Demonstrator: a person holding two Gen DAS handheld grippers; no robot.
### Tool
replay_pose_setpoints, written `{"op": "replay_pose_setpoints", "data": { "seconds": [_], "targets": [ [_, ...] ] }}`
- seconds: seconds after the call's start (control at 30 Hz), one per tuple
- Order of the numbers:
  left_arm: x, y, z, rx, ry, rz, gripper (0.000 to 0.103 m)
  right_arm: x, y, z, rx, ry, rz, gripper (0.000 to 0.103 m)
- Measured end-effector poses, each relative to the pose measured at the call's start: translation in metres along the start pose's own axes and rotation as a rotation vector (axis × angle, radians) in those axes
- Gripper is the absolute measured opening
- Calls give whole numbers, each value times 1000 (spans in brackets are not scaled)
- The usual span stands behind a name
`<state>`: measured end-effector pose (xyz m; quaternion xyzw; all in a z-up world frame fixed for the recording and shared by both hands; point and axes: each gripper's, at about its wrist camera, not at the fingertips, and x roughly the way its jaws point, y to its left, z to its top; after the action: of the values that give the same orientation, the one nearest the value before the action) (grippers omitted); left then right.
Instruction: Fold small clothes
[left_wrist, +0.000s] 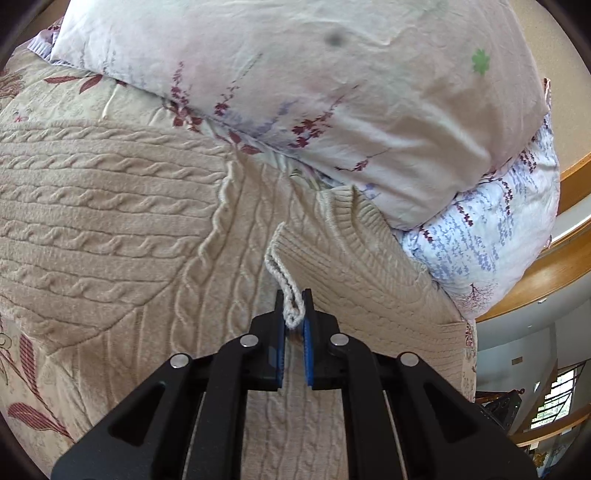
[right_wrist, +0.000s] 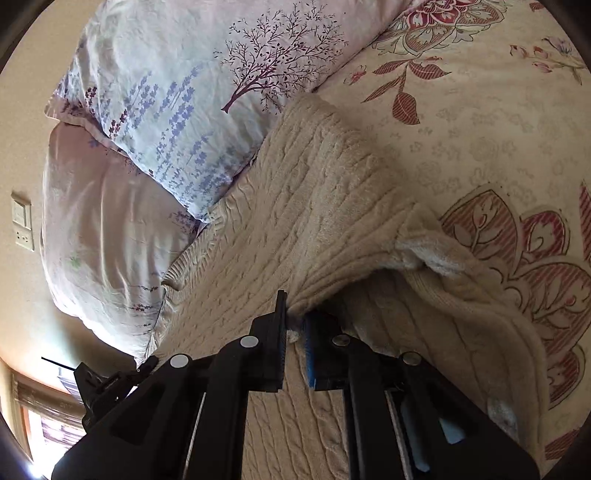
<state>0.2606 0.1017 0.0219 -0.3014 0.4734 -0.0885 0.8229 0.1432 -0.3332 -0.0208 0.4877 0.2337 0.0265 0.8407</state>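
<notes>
A beige cable-knit sweater (left_wrist: 110, 221) lies on a floral bedspread. My left gripper (left_wrist: 294, 314) is shut on the ribbed hem edge (left_wrist: 286, 273) of the sweater, lifting a folded corner. In the right wrist view the same sweater (right_wrist: 314, 206) is folded over itself, and my right gripper (right_wrist: 294, 317) is shut on a bunched edge of the sweater (right_wrist: 299, 302), holding it up off the bed. The left gripper body (right_wrist: 107, 384) shows at the lower left of the right wrist view.
Two floral pillows (left_wrist: 295, 74) lie stacked right behind the sweater, also in the right wrist view (right_wrist: 177, 110). The floral bedspread (right_wrist: 480, 129) extends to the right. A wooden bed frame (left_wrist: 554, 280) is at the right. A wall switch (right_wrist: 22, 225) is at the left.
</notes>
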Motion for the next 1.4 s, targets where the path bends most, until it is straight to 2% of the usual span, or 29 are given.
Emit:
{"op": "replay_pose_setpoints", "data": {
  "seconds": [0.07,0.13,0.2,0.33,0.4,0.53,0.57,0.6,0.63,0.67,0.73,0.8,0.93,1.03,1.17,1.23,1.3,1.33,1.4],
  "targets": [
    [5,7,-3,-12,15,4,8,-3,5,-2,-32,7,-26,9],
    [4,7,-6,-1,3,2,9,-9,9,-3,-49,35,-36,22],
    [2,6,-9,7,-1,3,10,-20,15,-6,-84,45,-29,42],
    [-3,10,-14,-11,1,-19,11,-52,39,-6,-200,-82,-55,45],
    [-3,12,-13,-18,0,-26,12,-56,47,0,-241,-124,-68,54],
    [-3,12,-13,-31,-2,-46,14,-28,43,16,-231,-60,-108,55],
    [-5,12,-13,-32,3,-58,16,-18,38,18,-216,-38,-138,59],
    [-9,15,-14,-35,8,-75,23,-8,34,18,-202,-11,-152,64],
    [-15,17,-14,-38,6,-93,32,-2,29,17,-190,2,-143,64],
    [-24,19,-16,-33,0,-106,38,-5,29,15,-208,-28,-138,65],
    [-49,28,-18,-15,-34,-126,55,-4,32,13,-234,-23,-143,70],
    [-76,44,-21,-14,-79,-136,58,-5,32,12,-244,-19,-125,77],
    [-131,97,-21,-131,-198,-114,60,-5,35,9,-272,-34,-84,84],
    [-160,143,-19,-255,-278,-12,58,-7,35,4,-311,-64,-59,86],
    [-174,191,-16,-422,-318,71,58,-12,37,-3,-341,-80,-1,87],
    [-176,205,-14,-468,-327,88,58,-15,44,-11,-366,-25,90,87],
    [-179,214,-12,-495,-332,84,58,-14,60,-31,-443,49,164,87],
    [-180,217,-11,-500,-336,86,58,-13,73,-48,-521,81,168,87],
    [-183,219,-8,-505,-336,97,58,-12,101,-87,-723,91,111,87]
  ]
}}
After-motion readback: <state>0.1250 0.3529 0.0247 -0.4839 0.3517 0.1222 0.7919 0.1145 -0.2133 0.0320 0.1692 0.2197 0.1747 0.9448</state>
